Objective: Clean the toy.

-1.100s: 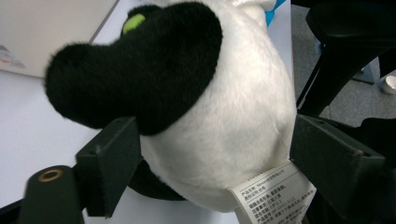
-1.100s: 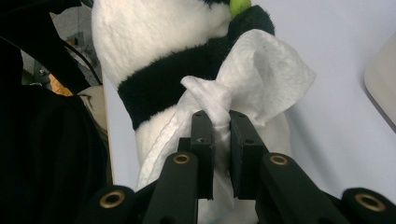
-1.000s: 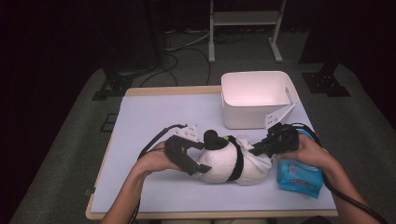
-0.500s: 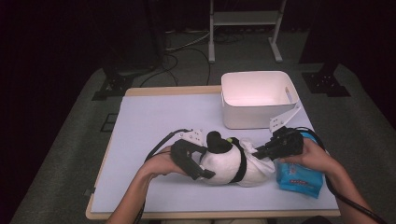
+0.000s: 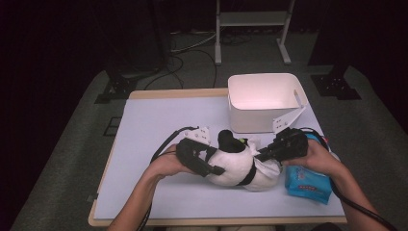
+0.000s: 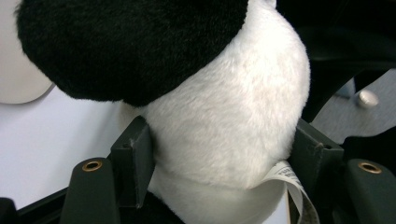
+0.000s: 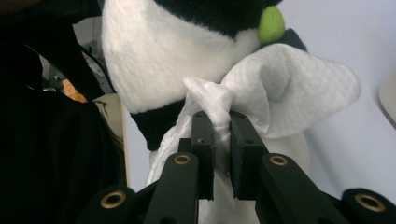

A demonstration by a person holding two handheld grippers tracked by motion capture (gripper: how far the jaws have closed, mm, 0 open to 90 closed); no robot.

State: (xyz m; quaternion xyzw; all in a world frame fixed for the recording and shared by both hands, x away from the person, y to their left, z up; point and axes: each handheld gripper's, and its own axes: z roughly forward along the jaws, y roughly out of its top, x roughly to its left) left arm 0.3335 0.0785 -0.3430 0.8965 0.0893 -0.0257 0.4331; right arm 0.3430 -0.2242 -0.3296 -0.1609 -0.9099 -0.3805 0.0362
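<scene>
Plush fur, black and white, makes up the panda toy (image 5: 238, 166) lying on the pale bench (image 5: 154, 120) between the two grippers. At the left, the left gripper (image 5: 208, 166) comes in low from the person's left hand (image 5: 166, 163), forearm stretched up from the near edge of the bench. In the left gripper view the toy's rounded white belly (image 6: 229, 121) bulges between the jaws, with a black furry limb above it and a printed fabric label (image 6: 294, 184) curling by the right-hand jaw. Those jaws have just been closing and now press into the soft fur on both sides, so they clamp the toy's body.

Past the toy, to the right, the right gripper (image 5: 263, 155) points leftward at it from the person's right hand (image 5: 317, 159). In the right gripper view its jaws stand nearly together, pinching a bunched corner of white, dimpled tissue (image 7: 280, 88) that drapes loosely over the toy just ahead of the jaw tips; a small green patch (image 7: 272, 24) shows on the toy above the tissue.

Just right of the right hand, a blue, soft wipes pack (image 5: 308, 185) lies flat on the bench. Beyond the jaws, farther from the person, stands a white, round-cornered plastic bin (image 5: 262, 103); its inside looks bare from the high view.
</scene>
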